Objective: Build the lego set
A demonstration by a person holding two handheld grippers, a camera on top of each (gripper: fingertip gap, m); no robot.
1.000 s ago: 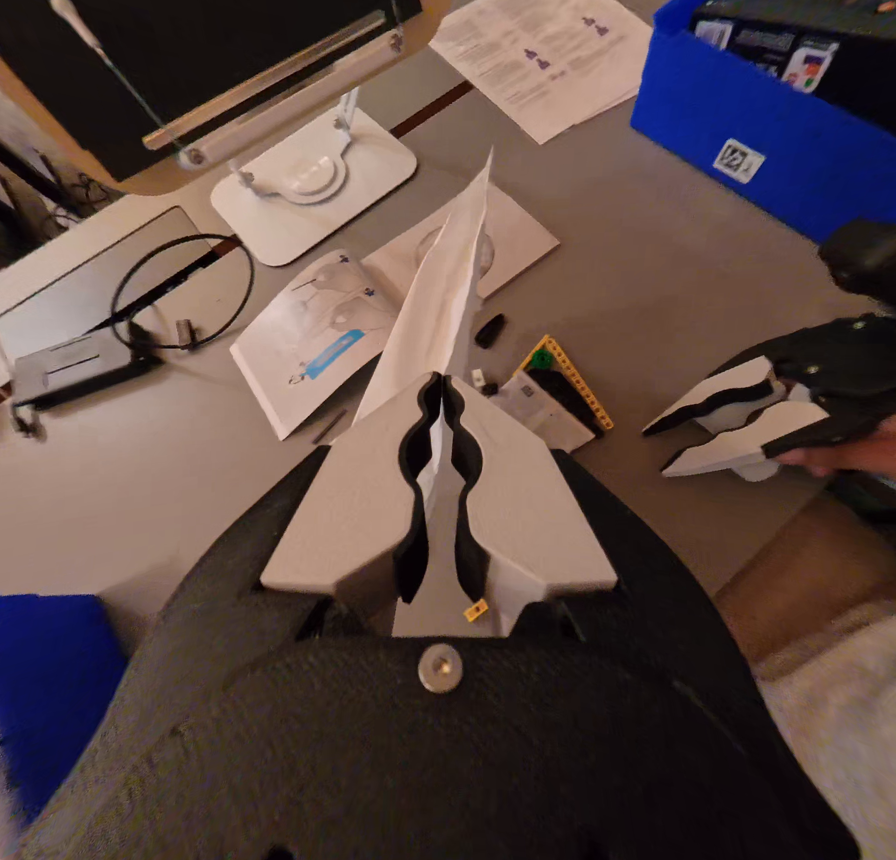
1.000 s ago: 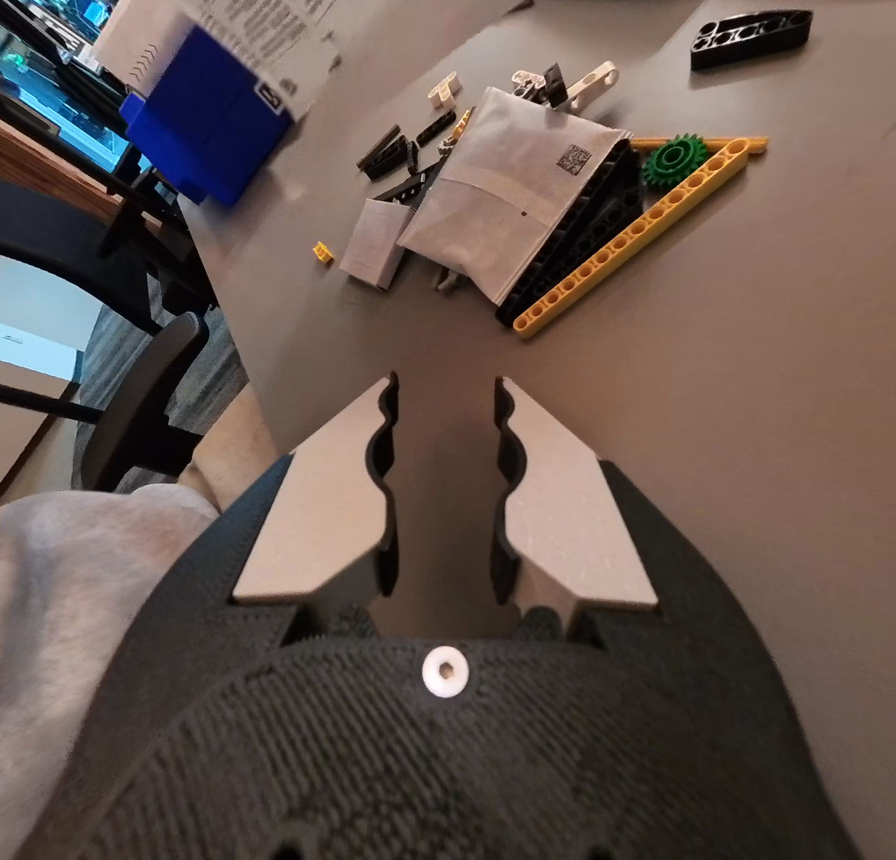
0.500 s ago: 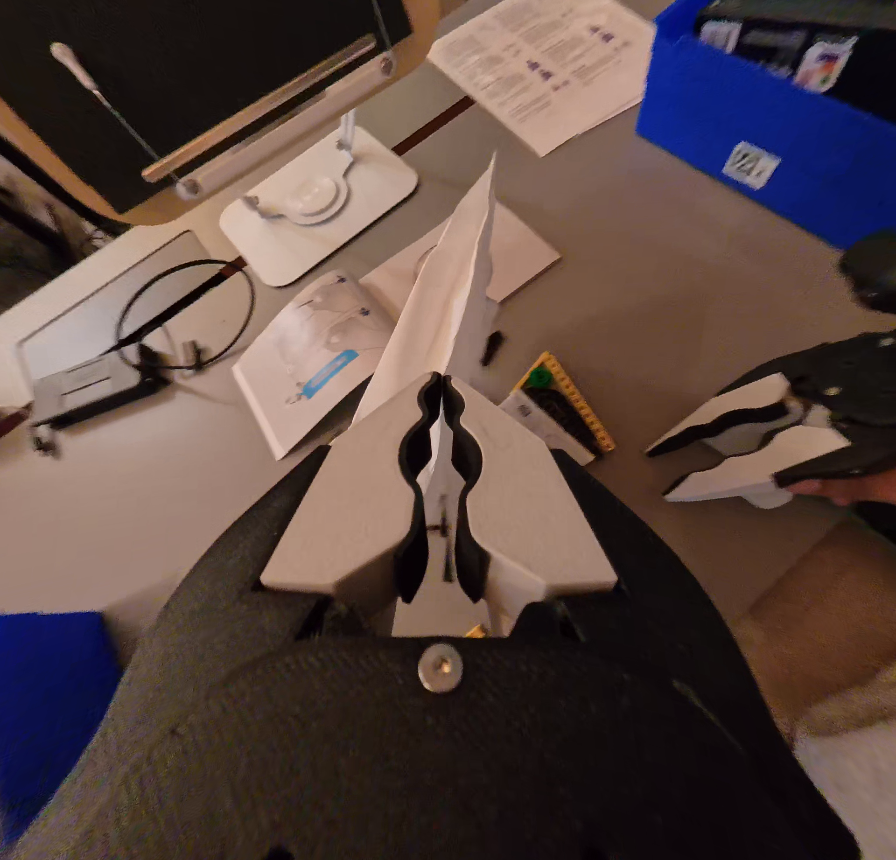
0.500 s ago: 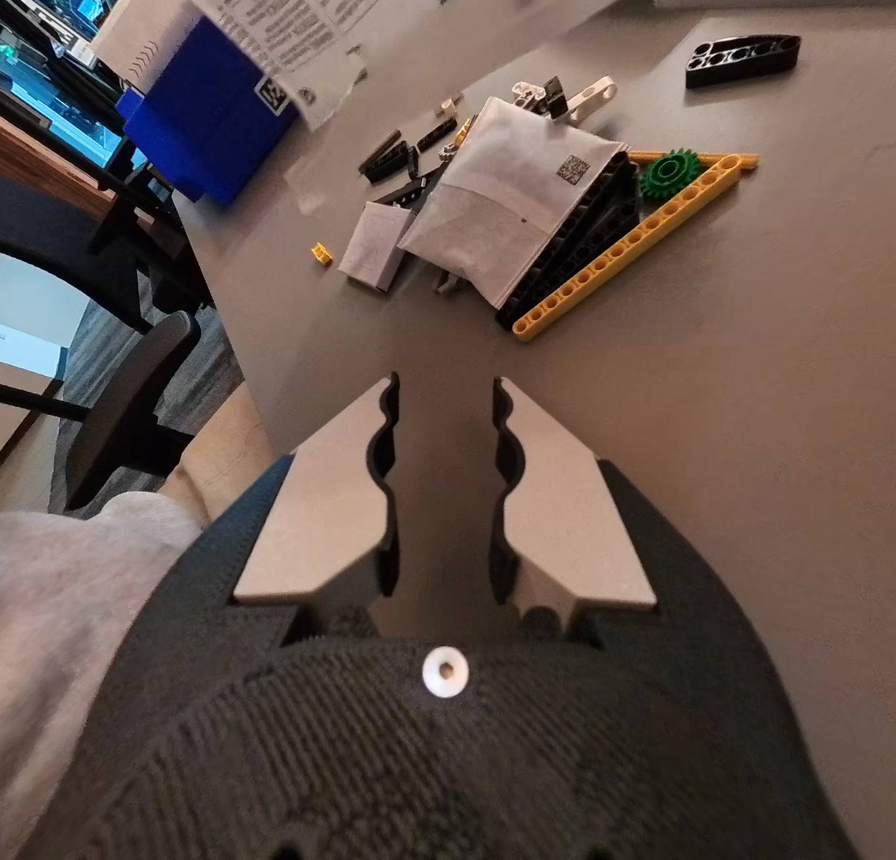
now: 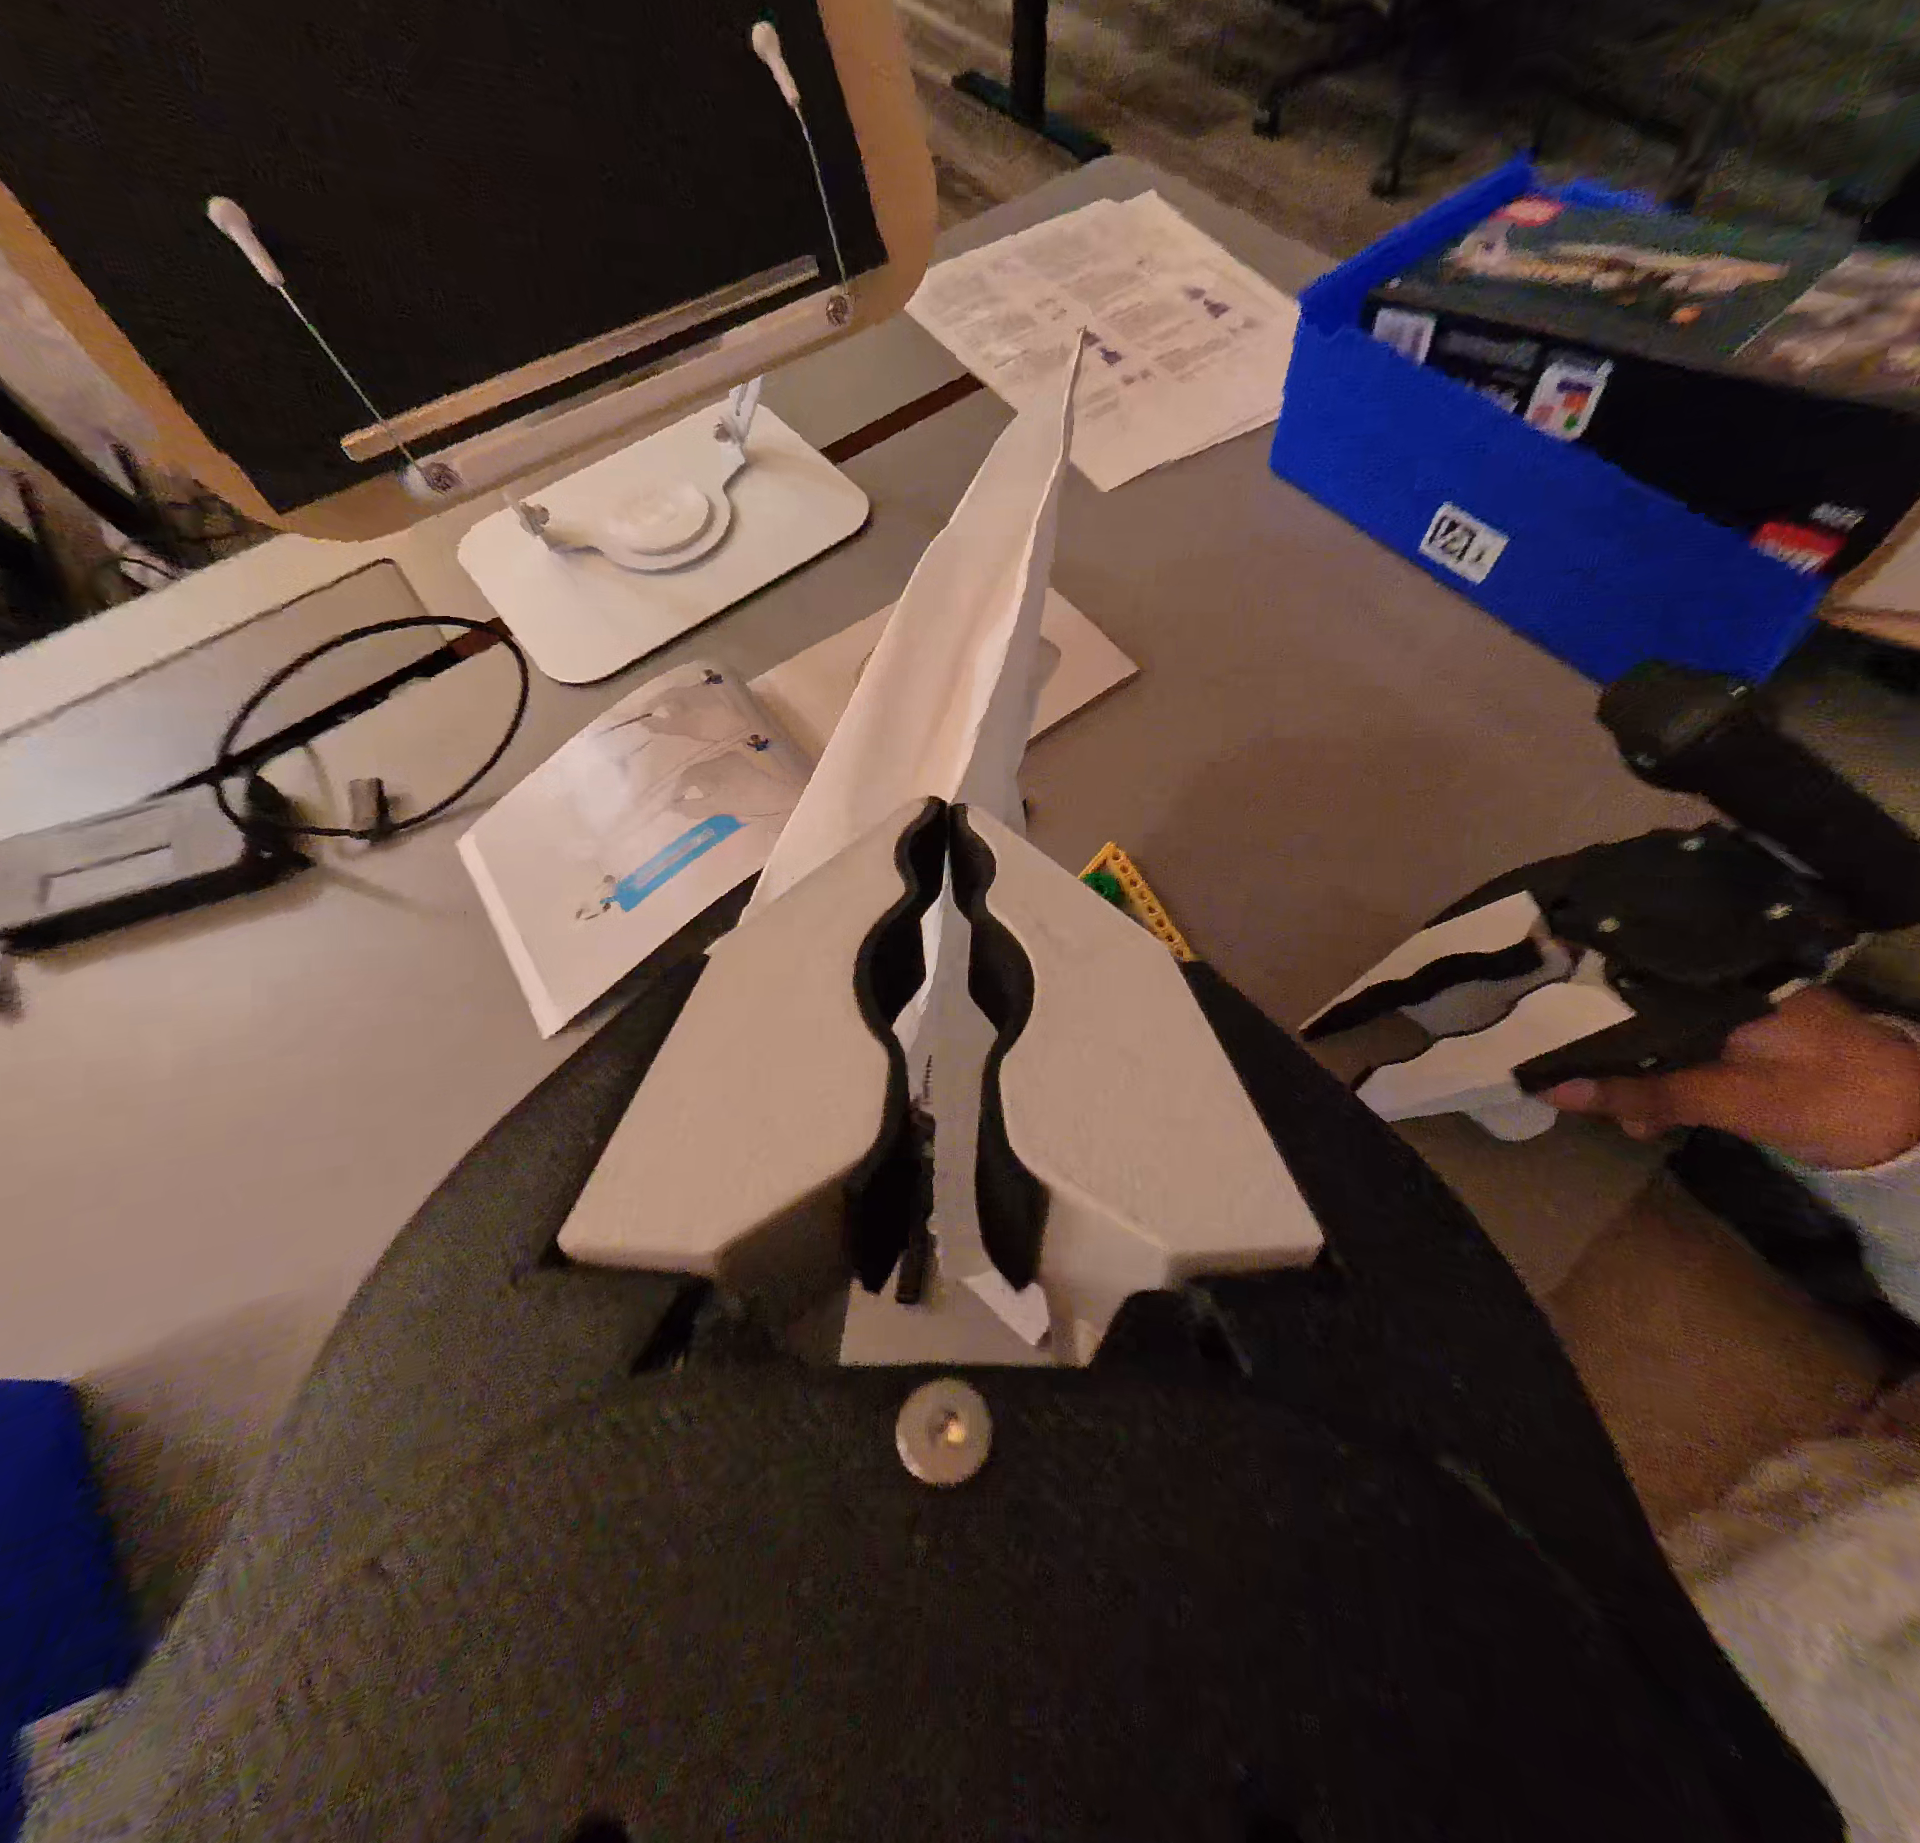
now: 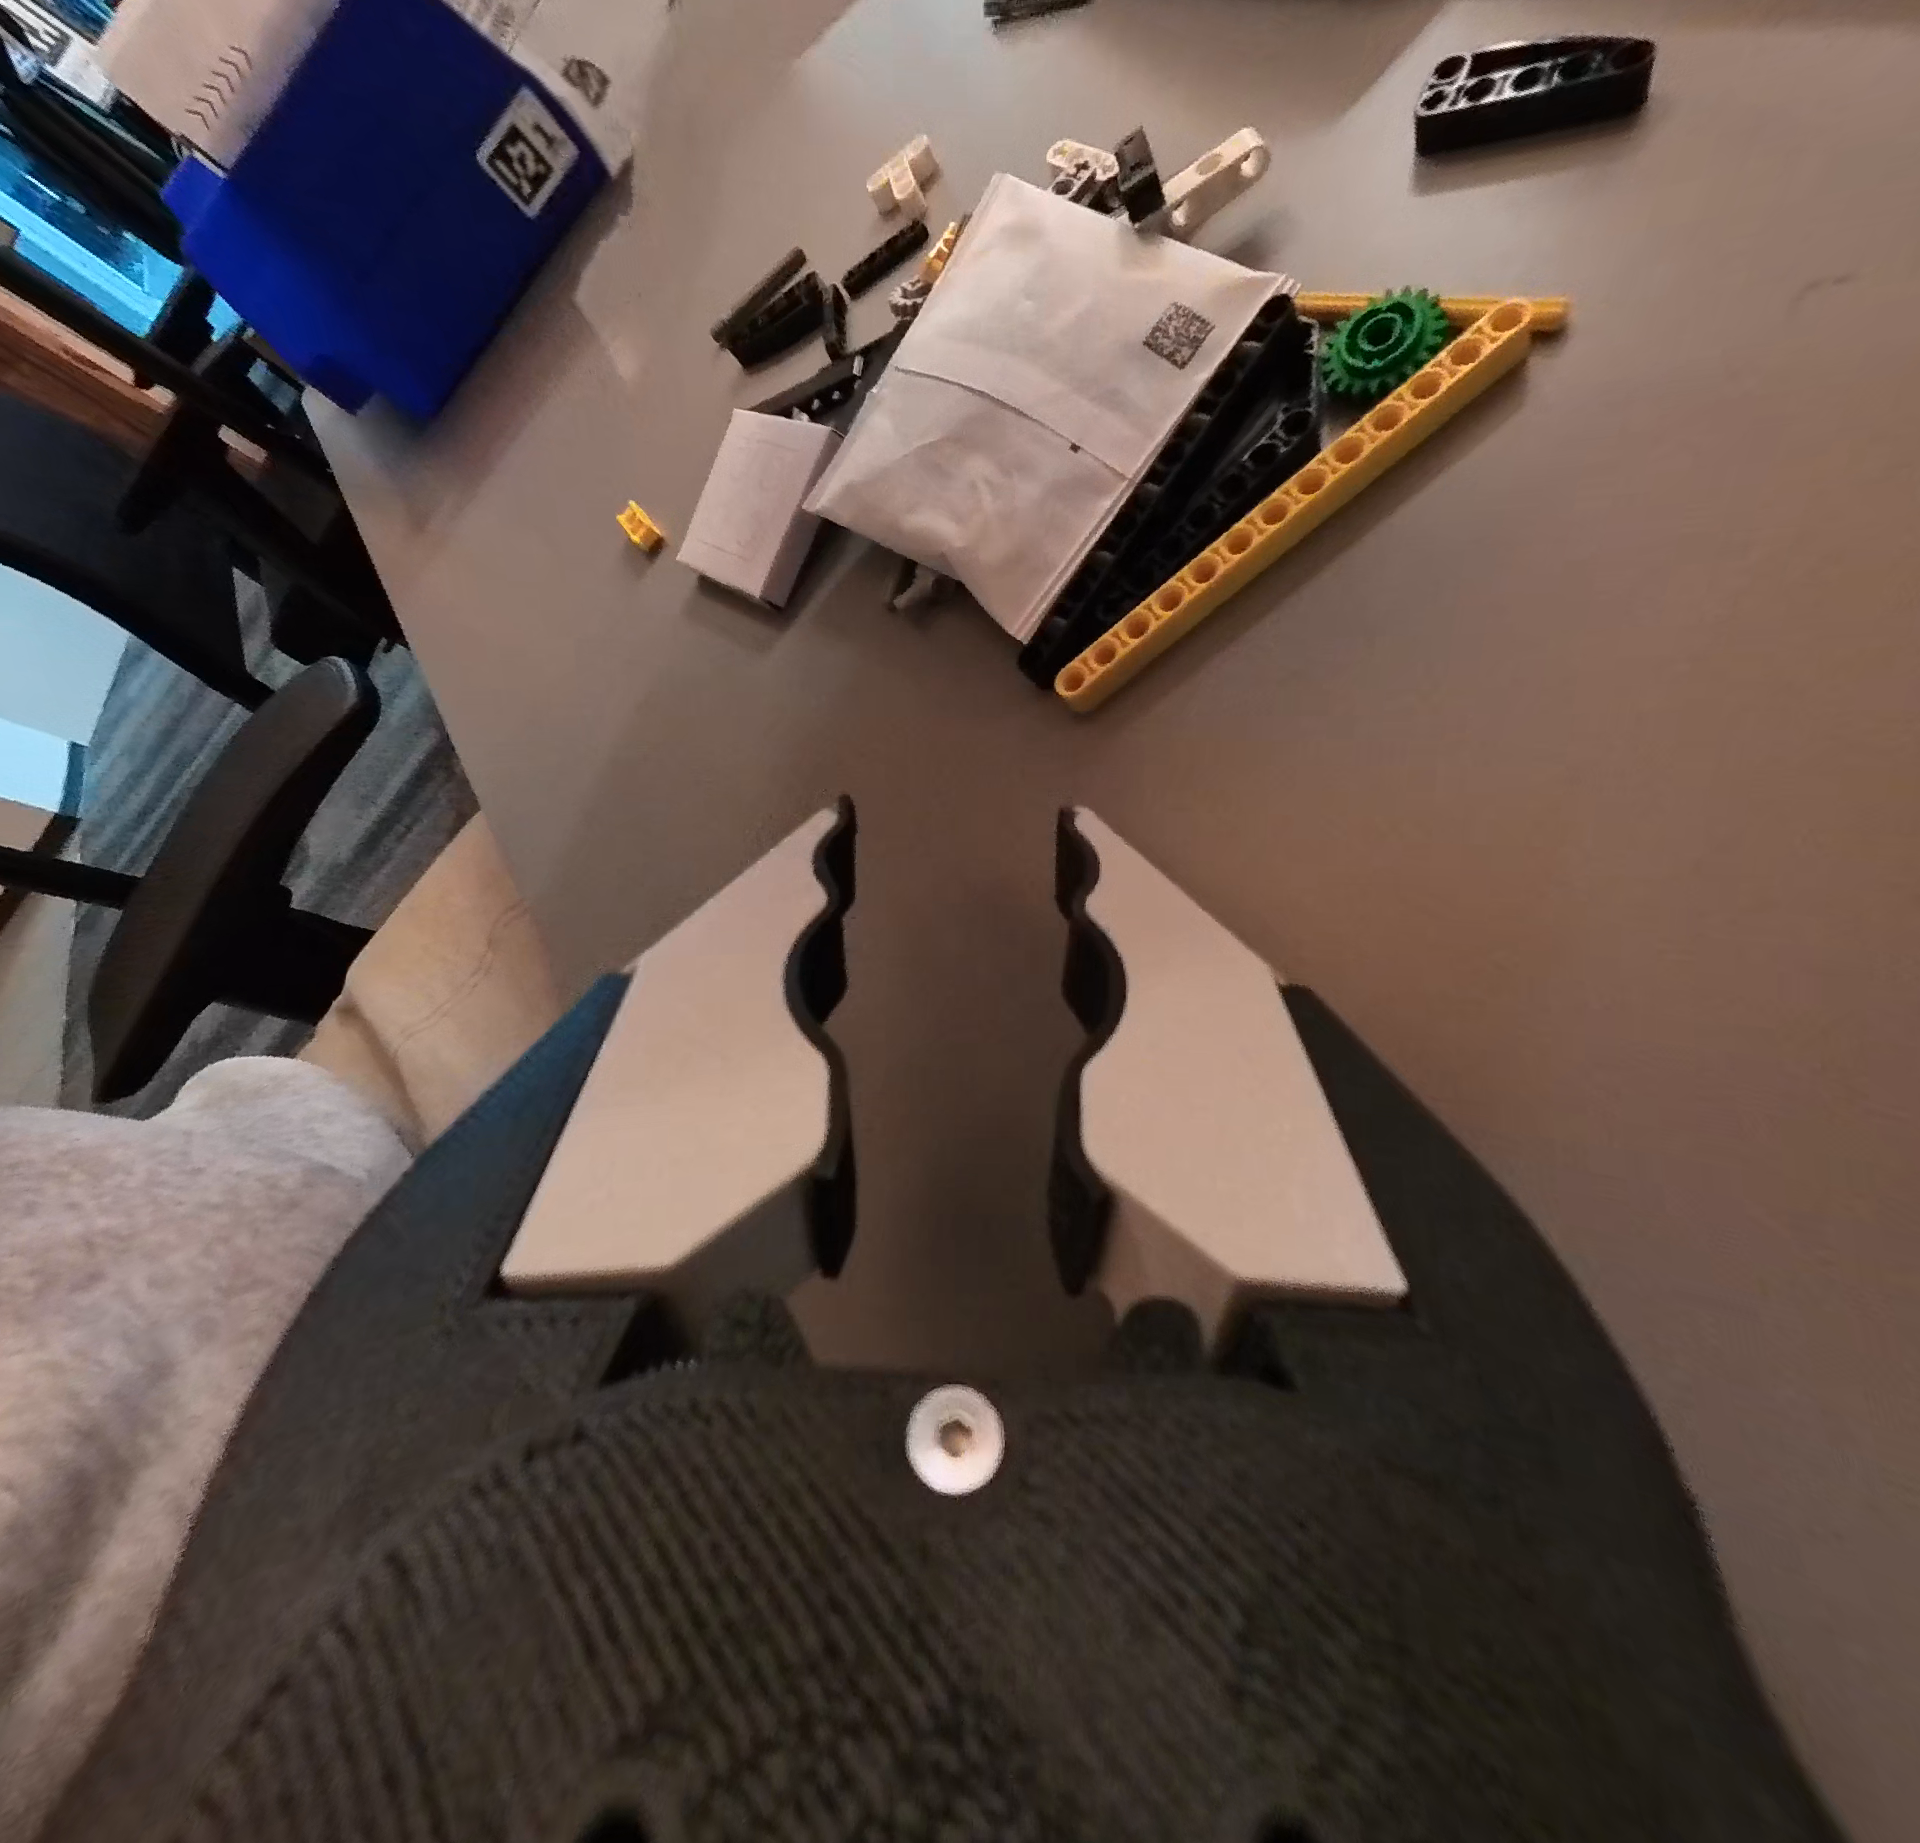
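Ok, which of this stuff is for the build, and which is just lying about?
For the build:
paper bag in left gripper
yellow beam
green gear
black beams
instruction booklet

Lying about:
stand
cable
blue bin

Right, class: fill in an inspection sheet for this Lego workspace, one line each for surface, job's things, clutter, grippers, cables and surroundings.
Surface: grey table, bare in front of the right gripper.
Job's things: yellow beam, green gear, black beams partly under a white paper bag; open instruction booklet; held paper bag.
Clutter: blue bin holding the set box; printed sheets; tablet stand.
Grippers: left gripper shut on the held paper bag, lifted off the table; right gripper open, empty.
Cables: black cable looped beside the booklet.
Surroundings: office chair beside the table.
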